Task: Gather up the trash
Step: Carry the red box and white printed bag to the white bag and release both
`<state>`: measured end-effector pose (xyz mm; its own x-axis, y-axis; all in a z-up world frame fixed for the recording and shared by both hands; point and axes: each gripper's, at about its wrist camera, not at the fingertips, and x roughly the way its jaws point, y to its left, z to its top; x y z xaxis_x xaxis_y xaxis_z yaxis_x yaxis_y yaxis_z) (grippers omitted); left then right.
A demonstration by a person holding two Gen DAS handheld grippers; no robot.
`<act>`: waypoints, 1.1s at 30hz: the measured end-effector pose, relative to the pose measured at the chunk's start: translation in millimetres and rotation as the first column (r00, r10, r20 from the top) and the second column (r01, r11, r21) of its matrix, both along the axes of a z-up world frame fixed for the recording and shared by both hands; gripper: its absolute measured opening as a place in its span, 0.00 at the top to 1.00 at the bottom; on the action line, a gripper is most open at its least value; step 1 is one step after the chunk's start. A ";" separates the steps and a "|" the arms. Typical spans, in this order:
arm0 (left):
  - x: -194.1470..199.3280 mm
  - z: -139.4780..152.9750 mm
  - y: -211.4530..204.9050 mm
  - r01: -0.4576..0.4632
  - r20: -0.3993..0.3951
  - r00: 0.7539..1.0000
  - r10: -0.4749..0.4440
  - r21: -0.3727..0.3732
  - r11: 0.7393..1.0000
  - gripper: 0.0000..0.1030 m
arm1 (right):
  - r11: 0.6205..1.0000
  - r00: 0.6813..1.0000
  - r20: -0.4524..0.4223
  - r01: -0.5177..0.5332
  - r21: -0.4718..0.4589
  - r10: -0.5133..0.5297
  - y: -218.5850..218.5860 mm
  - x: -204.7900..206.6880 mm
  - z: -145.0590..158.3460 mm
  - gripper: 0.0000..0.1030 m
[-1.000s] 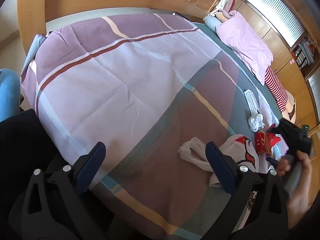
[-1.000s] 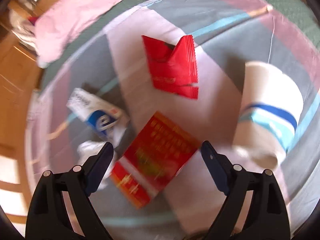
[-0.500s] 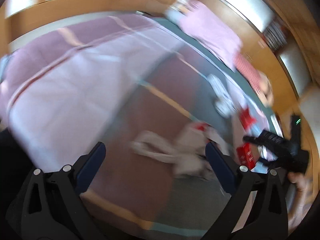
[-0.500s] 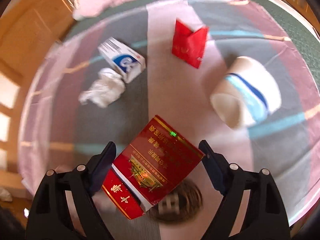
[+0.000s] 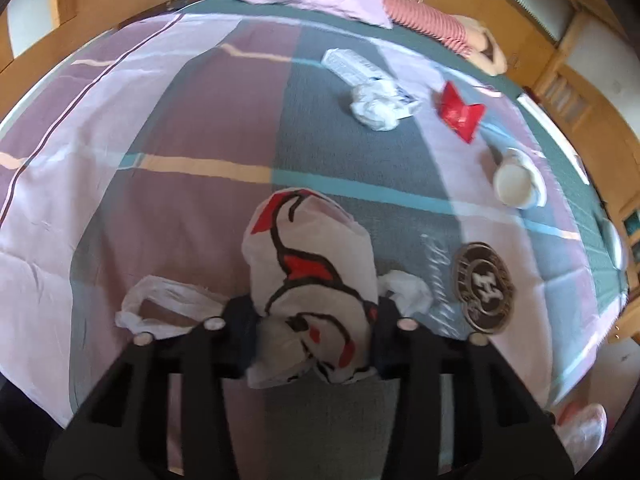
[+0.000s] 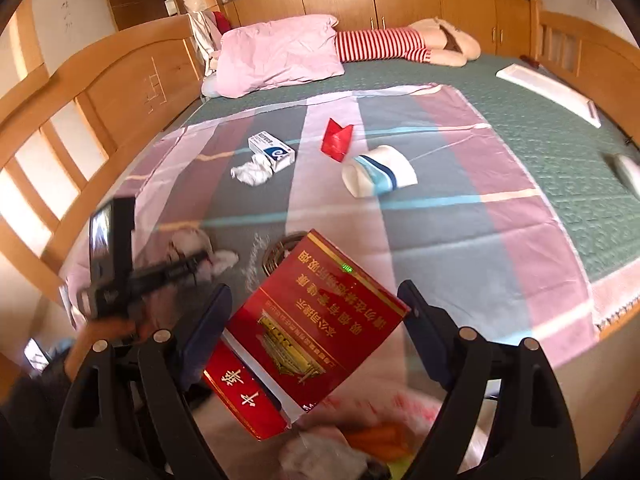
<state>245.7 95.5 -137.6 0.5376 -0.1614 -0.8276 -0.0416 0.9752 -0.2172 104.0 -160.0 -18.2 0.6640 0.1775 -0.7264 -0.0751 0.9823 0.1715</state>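
A white plastic bag with red and black print lies on the striped bed cover. My left gripper has its jaws closing, and the pads press the bag's near end. My right gripper is shut on a red cigarette carton, held in the air above the bed's near edge. Farther up the bed lie a crumpled tissue, a white and blue box, a red wrapper and a tipped paper cup. In the right wrist view the left gripper shows as a blur in a hand.
A pink pillow and a striped doll lie at the head of the bed. The wooden bed frame runs along the left. A round emblem lies right of the bag. More crumpled plastic sits below the carton.
My left gripper swung over to the printed bag and its open jaws came together on it. My right gripper took the red carton and rose back from the bed with it.
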 end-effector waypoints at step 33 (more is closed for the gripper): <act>-269.4 188.7 -65.8 0.081 0.421 0.892 -0.162 0.203 0.976 0.61 | 0.995 0.996 0.009 -0.083 -0.054 0.084 -15.9 -127.6 15.1 0.18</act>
<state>-23.7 29.7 51.0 0.8340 -0.1224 -0.5379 0.1383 0.9903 -0.0111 -23.6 -175.8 -3.1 0.6565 0.1940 -0.7289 -0.1587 0.9803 0.1180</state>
